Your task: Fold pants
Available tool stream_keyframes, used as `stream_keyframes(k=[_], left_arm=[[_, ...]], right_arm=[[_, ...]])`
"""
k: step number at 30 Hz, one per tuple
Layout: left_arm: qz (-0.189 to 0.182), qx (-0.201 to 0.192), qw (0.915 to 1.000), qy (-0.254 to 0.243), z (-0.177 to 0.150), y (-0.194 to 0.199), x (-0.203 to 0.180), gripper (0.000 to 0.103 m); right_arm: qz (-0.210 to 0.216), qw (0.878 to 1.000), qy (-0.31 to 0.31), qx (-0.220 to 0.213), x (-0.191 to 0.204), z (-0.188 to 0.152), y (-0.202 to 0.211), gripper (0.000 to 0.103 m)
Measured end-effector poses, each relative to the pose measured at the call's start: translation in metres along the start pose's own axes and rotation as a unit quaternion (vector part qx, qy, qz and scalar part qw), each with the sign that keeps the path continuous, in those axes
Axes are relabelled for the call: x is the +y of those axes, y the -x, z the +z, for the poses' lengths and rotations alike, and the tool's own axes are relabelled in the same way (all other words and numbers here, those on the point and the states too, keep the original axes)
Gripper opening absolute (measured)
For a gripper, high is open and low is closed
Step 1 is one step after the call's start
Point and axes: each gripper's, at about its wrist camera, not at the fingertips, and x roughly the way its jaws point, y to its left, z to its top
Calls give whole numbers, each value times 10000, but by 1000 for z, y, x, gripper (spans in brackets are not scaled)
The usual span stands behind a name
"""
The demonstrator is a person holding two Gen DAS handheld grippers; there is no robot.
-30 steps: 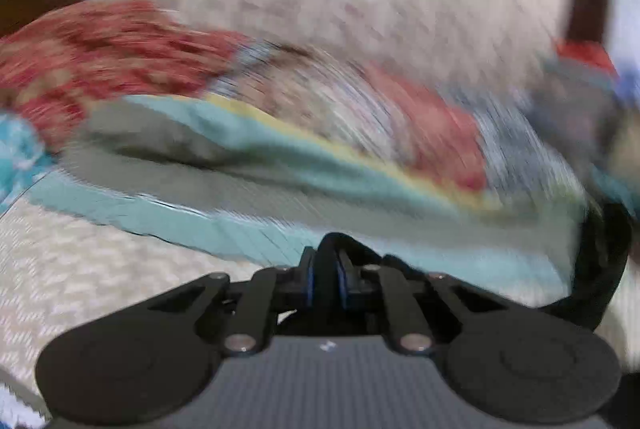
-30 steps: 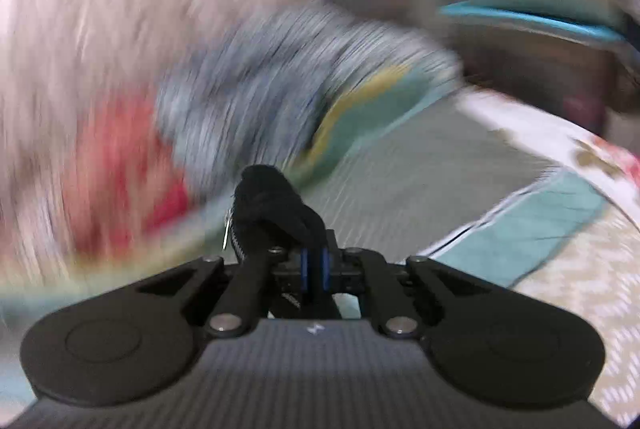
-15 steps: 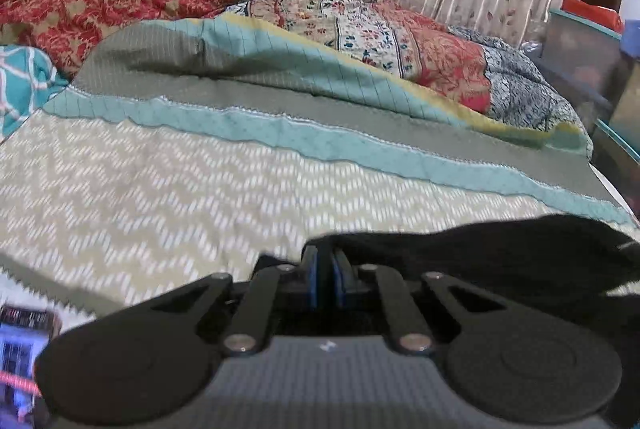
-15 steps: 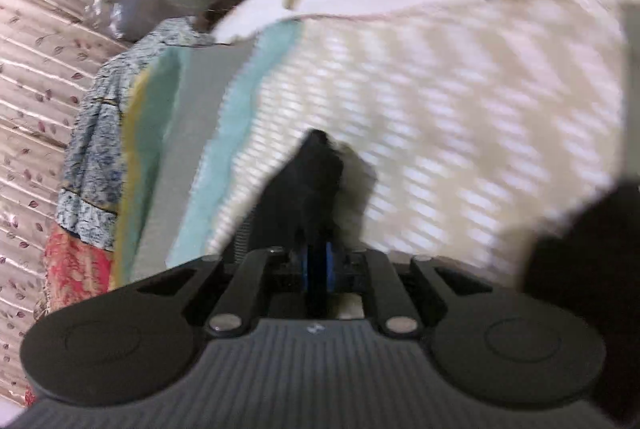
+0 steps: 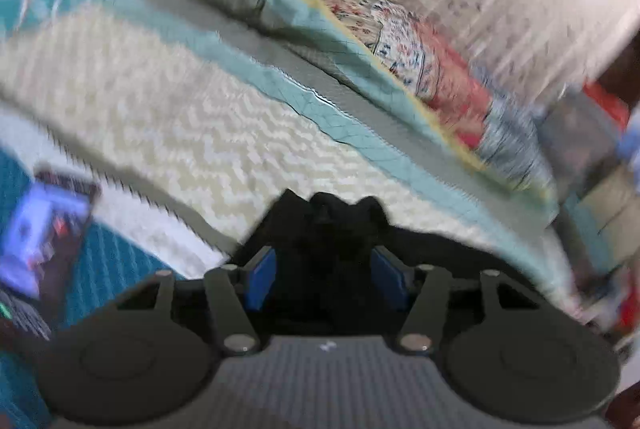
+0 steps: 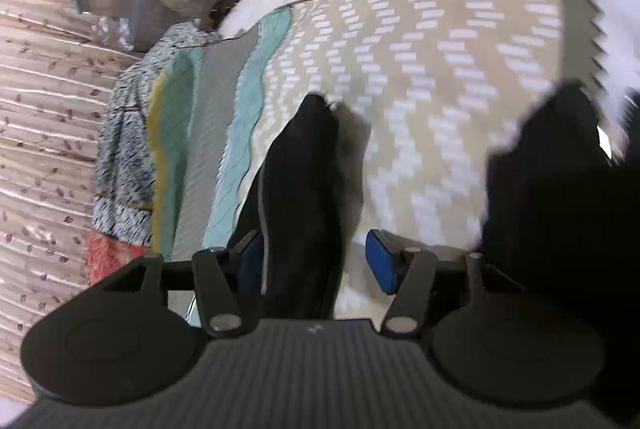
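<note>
Black pants (image 6: pixel 304 197) lie between my opening right gripper (image 6: pixel 316 261) and left gripper (image 5: pixel 326 275) jaws, unpressed, on the chevron bedspread (image 6: pixel 420 77), sawtooth edge nearby.

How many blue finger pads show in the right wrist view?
2: one pad left of the black pants, partly hidden by them; the other right of them, clear of the fabric.

The pants (image 6: pixel 304 197) are black. The blanket (image 6: pixel 420 89) is tan with white zigzags and a teal edge.
</note>
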Motion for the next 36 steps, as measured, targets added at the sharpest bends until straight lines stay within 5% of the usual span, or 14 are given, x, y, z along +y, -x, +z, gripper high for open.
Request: stream_keyframes(k=[4,6,7,9,12,15,20,22,23,24,29,32,34,36], left_arm=[[-686,157,9969,359,0,-1,7,50],[-876,302,9952,303,-6,-11,6,50],[-904,413,9947,244,-11,-19,5,50],[-771,618,9951,94,-22,-36,3,50],[-348,1044,9936,240,-39,-61,15,48],[41,1410,9898,222,-56,-73,28,36],[-151,1306,9912,153,-65,-63,33,35],[-254,1292,9912,171,-66,-61,38,35],[-312,1281,9911,190,-65,-59,40,35],[-374,1267,9910,215,-65,-58,42,35],[-556,1184,9910,299,-68,-54,52,35],[-541,1151,9916,243,-70,-53,50,36],[-548,1132,9918,216,-71,-53,49,36],[-589,1121,9917,220,-71,-52,51,36]], right_arm=[[506,9909,1244,16,26,-55,34,59],[1001,9607,2526,565,62,-101,40,59],[1178,9391,3110,862,82,-125,40,59],[1551,8775,4292,1475,131,-185,36,59],[2148,7938,5258,2175,191,-266,21,59],[2524,7290,5771,2679,239,-346,-2,59],[2616,6323,6452,3400,259,-456,-35,58],[2421,5910,6810,3583,252,-482,-40,34],[2230,5736,7034,3557,244,-492,-38,10],[1991,5598,7230,3525,235,-494,-37,10],[1371,5566,7238,3841,187,-462,-31,11],[1070,5382,7398,3892,166,-458,-15,14],[1126,5413,7370,3887,167,-450,-1,17],[1324,5556,7292,3769,179,-439,13,35]])
